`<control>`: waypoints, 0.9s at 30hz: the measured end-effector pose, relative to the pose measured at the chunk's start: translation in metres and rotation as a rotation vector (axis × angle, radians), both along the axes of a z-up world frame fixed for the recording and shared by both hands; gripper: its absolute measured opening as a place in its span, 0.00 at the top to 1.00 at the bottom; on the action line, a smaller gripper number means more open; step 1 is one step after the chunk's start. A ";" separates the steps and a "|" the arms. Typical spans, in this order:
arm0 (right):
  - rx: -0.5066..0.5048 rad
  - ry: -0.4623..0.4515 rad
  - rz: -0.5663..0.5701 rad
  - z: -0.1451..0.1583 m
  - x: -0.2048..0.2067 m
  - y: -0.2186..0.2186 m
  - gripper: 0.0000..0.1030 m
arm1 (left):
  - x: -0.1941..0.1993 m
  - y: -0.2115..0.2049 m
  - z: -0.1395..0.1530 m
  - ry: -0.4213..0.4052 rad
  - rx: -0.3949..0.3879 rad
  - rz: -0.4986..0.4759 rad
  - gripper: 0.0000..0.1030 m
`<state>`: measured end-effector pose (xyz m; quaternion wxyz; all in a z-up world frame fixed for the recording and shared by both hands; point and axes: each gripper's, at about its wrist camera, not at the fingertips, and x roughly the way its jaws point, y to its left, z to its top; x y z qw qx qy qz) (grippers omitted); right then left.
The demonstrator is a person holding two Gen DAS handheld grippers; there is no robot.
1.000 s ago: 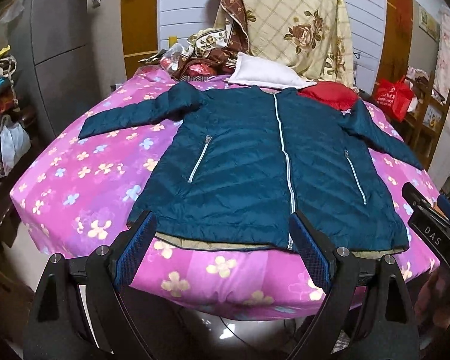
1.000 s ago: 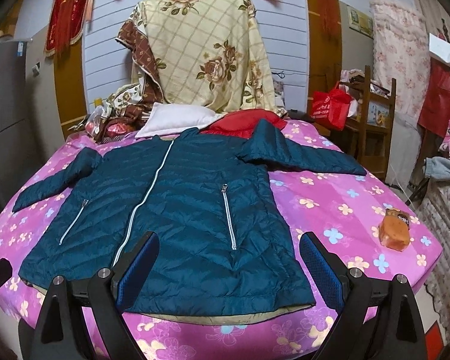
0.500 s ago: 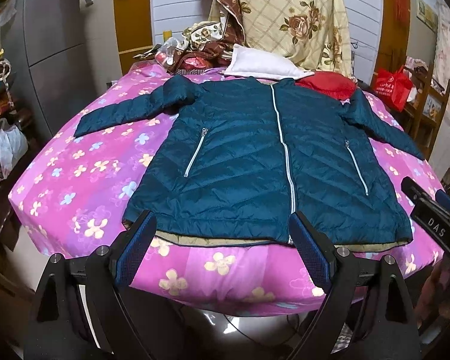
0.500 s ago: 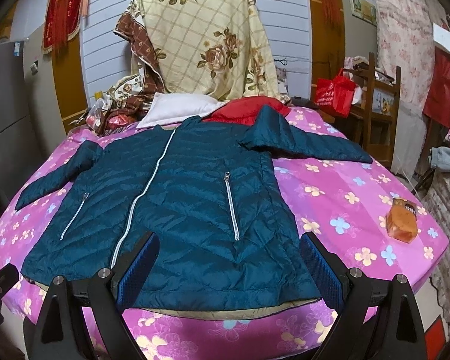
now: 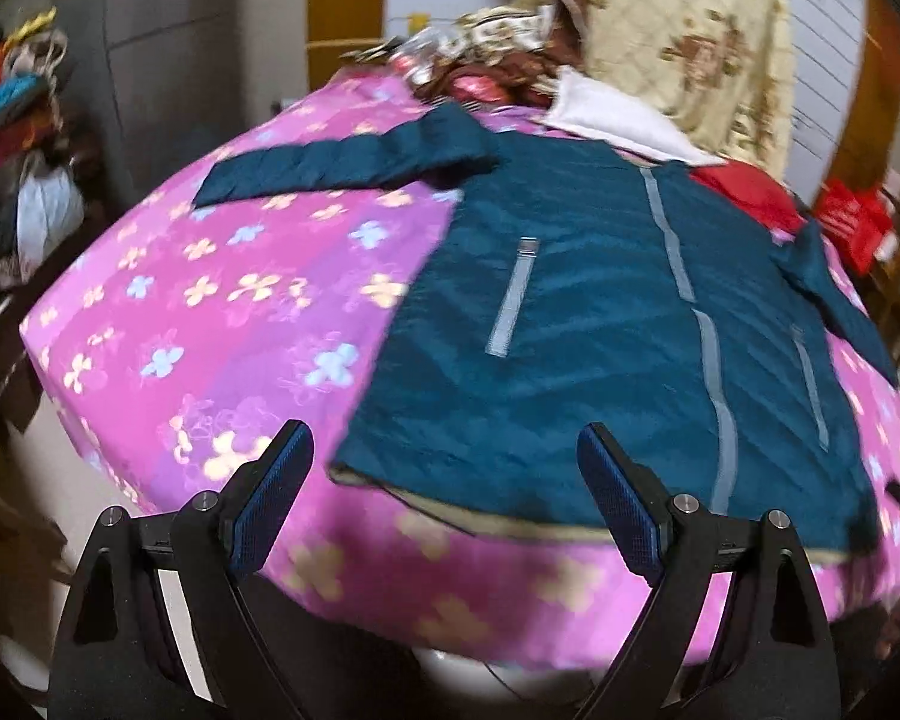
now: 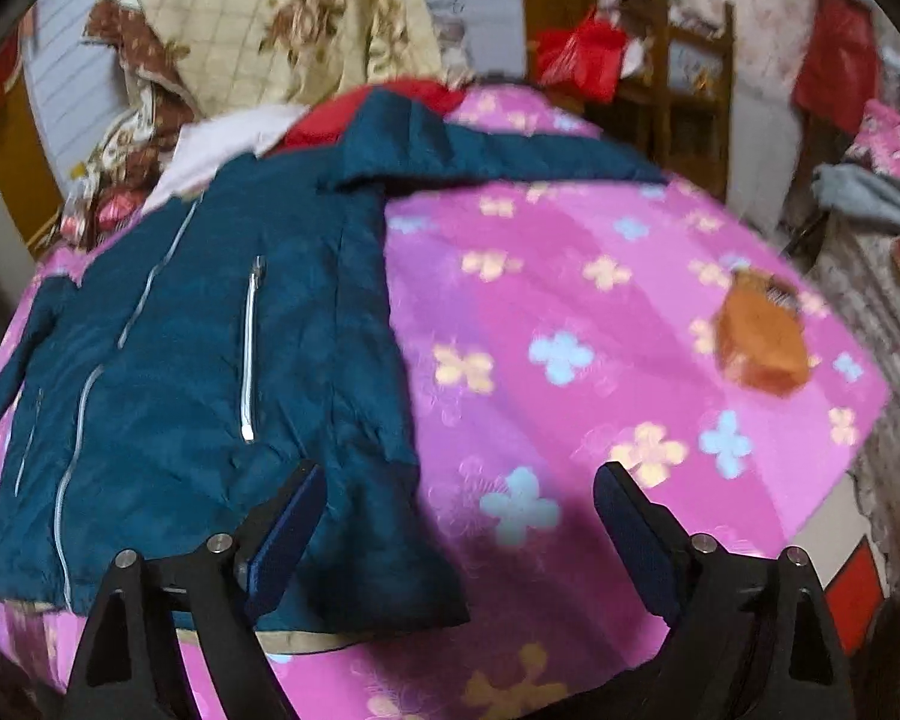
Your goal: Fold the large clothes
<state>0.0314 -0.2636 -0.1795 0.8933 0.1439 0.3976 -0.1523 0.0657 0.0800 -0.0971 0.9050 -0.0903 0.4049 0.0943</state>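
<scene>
A dark teal quilted jacket point(image 5: 600, 330) point(image 6: 210, 396) lies flat, front up and zipped, on a pink flowered bedspread point(image 5: 222, 324) point(image 6: 570, 312), both sleeves spread out. My left gripper point(image 5: 444, 492) hangs open just short of the jacket's lower left hem corner, nothing between its pads. My right gripper point(image 6: 459, 531) is over the jacket's lower right hem corner; its jaws are closing but still wide, and the pads do not press on the fabric. Both views are motion-blurred.
A small orange packet point(image 6: 762, 342) lies on the bedspread right of the jacket. White point(image 5: 618, 120) and red point(image 5: 744, 192) cloths sit behind the collar. A floral quilt point(image 6: 282, 18) drapes the headboard. A wooden chair point(image 6: 684, 78) stands at right, clutter at left.
Both grippers have dropped and swung outward: the left toward the jacket's left hem corner, the right toward its right hem corner. The right jaws have narrowed slightly. The jacket has not moved.
</scene>
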 end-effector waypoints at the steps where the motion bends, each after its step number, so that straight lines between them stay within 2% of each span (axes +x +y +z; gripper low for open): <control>1: 0.033 0.003 0.027 -0.005 0.003 0.000 0.19 | 0.008 0.010 -0.007 0.011 -0.005 0.007 0.13; 4: 0.080 0.013 0.071 -0.014 0.012 0.006 0.22 | 0.033 0.036 -0.028 0.058 -0.039 0.009 0.13; 7: 0.096 0.030 0.116 -0.023 0.022 0.014 0.24 | 0.054 0.052 -0.049 0.113 -0.116 -0.012 0.13; 8: 0.102 0.037 0.119 -0.026 0.023 0.016 0.27 | 0.061 0.055 -0.057 0.134 -0.135 -0.018 0.13; 10: 0.148 0.054 0.142 -0.033 0.028 0.018 0.42 | 0.069 0.055 -0.066 0.156 -0.157 -0.028 0.15; 11: 0.146 0.047 0.145 -0.032 0.028 0.019 0.50 | 0.073 0.053 -0.070 0.168 -0.161 -0.034 0.19; 12: 0.147 0.049 0.164 -0.032 0.028 0.021 0.62 | 0.075 0.049 -0.073 0.181 -0.167 -0.048 0.37; 14: 0.172 0.052 0.190 -0.029 0.024 0.020 0.76 | 0.076 0.040 -0.073 0.183 -0.152 -0.072 0.54; 15: 0.174 0.052 0.194 -0.028 0.023 0.018 0.81 | 0.075 0.037 -0.072 0.185 -0.149 -0.078 0.66; 16: 0.175 0.052 0.198 -0.026 0.020 0.017 0.83 | 0.072 0.032 -0.070 0.188 -0.158 -0.086 0.72; 18: 0.161 0.058 0.202 -0.024 0.015 0.017 0.88 | 0.067 0.027 -0.068 0.195 -0.151 -0.085 0.75; 23: 0.140 0.088 0.208 -0.025 -0.002 0.017 0.89 | 0.044 0.020 -0.065 0.199 -0.143 -0.081 0.76; 27: 0.145 0.076 0.188 -0.018 -0.016 0.010 0.89 | 0.025 0.035 -0.052 0.175 -0.172 -0.058 0.76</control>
